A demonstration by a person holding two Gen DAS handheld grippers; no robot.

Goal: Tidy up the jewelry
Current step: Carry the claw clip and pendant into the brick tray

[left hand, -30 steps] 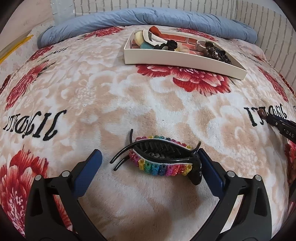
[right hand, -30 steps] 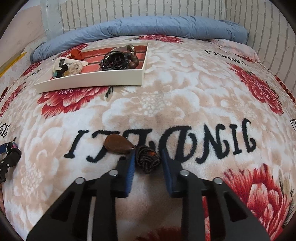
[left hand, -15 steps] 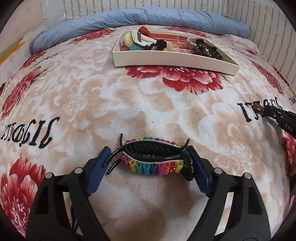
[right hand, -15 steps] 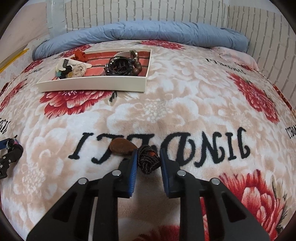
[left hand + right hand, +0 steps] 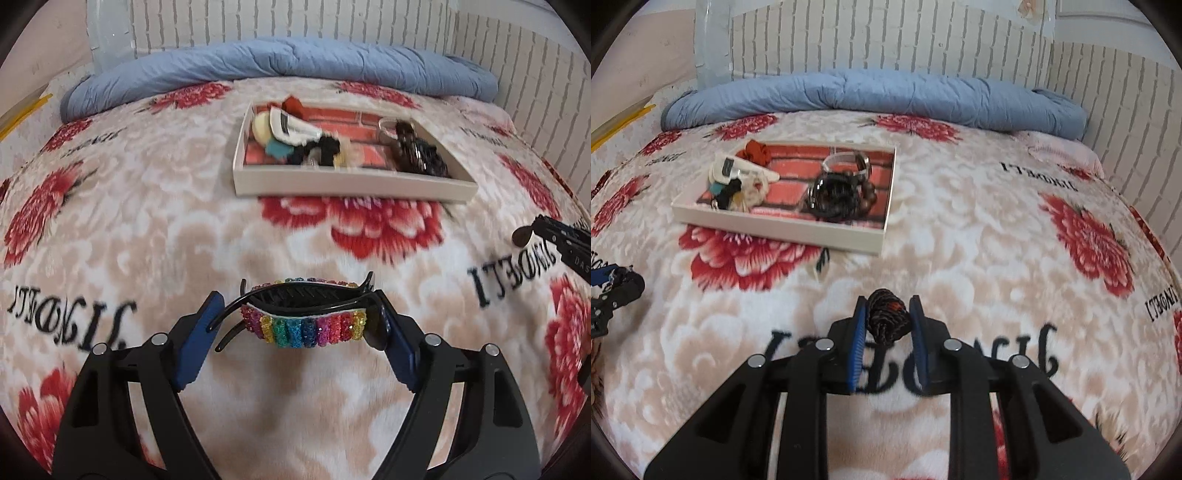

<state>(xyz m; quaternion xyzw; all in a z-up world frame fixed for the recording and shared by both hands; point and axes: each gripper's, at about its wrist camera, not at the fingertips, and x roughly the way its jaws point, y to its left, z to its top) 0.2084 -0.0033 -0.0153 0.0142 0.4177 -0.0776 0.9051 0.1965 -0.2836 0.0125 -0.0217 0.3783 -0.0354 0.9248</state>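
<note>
My left gripper (image 5: 301, 314) is shut on a black hair claw clip with a rainbow rhinestone band (image 5: 304, 321), held lengthwise between its blue pads above the floral blanket. My right gripper (image 5: 888, 317) is shut on a dark braided cord knot (image 5: 888, 319) and holds it lifted off the blanket; the brown pendant on it shows in the left wrist view (image 5: 521, 236). A white tray (image 5: 351, 186) with a brick-pattern floor lies ahead and holds several hair ties, a white pouch and dark beaded bracelets. It also shows in the right wrist view (image 5: 783, 229).
A rolled blue quilt (image 5: 879, 96) lies along the far edge of the bed against a white brick wall (image 5: 923, 40). The wall also runs down the right side. The left gripper shows at the left edge of the right wrist view (image 5: 613, 299).
Both grippers have closed on their items and lifted them off the blanket. Both have moved toward the tray. The brown pendant has left the right wrist view.
</note>
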